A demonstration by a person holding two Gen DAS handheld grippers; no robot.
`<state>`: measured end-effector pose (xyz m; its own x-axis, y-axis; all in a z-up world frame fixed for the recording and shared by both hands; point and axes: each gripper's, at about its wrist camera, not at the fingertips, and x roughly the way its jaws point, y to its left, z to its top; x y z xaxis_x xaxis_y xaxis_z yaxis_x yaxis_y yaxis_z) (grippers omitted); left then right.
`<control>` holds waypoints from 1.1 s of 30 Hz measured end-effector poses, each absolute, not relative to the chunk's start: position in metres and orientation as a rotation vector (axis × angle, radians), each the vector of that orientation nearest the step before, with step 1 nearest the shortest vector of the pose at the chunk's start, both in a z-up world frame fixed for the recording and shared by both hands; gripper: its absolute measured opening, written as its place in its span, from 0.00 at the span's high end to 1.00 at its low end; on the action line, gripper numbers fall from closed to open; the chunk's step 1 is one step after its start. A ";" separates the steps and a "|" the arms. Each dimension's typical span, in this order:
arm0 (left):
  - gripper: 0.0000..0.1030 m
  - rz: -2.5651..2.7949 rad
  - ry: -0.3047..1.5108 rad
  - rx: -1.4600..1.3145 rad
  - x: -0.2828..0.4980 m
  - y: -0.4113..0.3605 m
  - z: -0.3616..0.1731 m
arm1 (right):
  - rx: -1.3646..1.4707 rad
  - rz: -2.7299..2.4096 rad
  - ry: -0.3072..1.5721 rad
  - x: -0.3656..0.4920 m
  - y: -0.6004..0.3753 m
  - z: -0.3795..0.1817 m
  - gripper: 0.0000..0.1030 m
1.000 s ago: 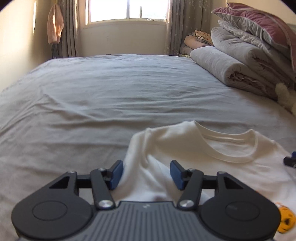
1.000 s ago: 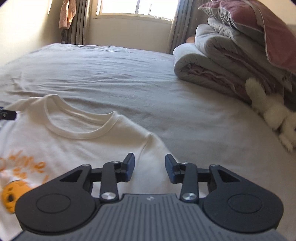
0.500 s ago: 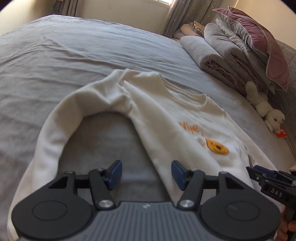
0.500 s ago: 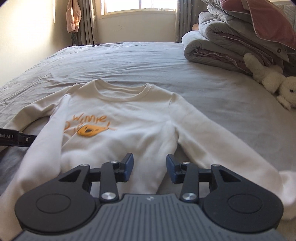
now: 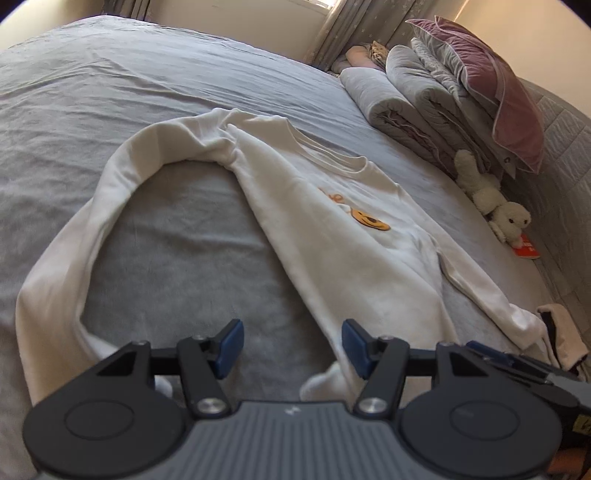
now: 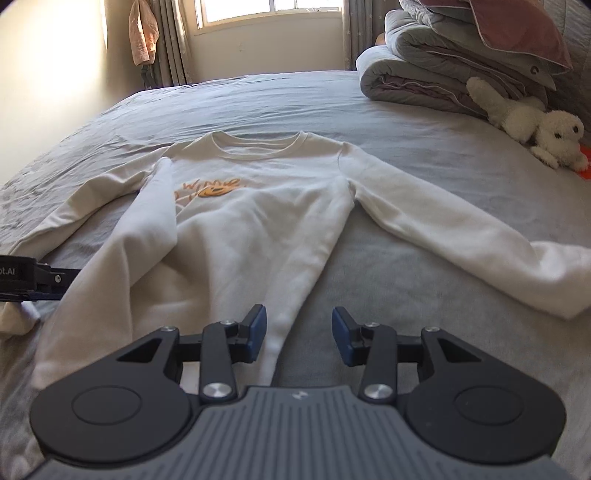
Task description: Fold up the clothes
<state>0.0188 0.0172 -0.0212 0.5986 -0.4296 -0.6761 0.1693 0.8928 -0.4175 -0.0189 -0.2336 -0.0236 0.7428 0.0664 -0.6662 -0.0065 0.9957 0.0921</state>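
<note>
A white sweatshirt [image 6: 258,221] lies face up on the grey bed [image 6: 277,99], sleeves spread out to either side. The left hand-held gripper [image 5: 291,345] and the right hand-held gripper [image 6: 298,334] hover at its hem, both with jaws wide apart, holding nothing.

The near hem of the sweatshirt [image 6: 236,258] runs under the right hand-held gripper [image 6: 295,334] body, out of sight. Its left cuff is hidden behind the left hand-held gripper [image 5: 291,345] housing in the left wrist view. The orange print [image 6: 207,188] is partly covered by a fabric fold. The window [image 6: 269,9] is cut off by the top edge.
</note>
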 end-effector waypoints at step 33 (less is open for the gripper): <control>0.94 -0.575 0.914 -0.701 -0.032 0.048 -0.017 | 0.713 0.328 0.825 -0.097 -0.251 -0.035 0.90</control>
<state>-0.0318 0.0478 -0.0167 0.4930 -0.7072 -0.5067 0.1497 0.6427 -0.7513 -0.0968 -0.2514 -0.0350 0.6465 0.5254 -0.5532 0.0020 0.7239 0.6899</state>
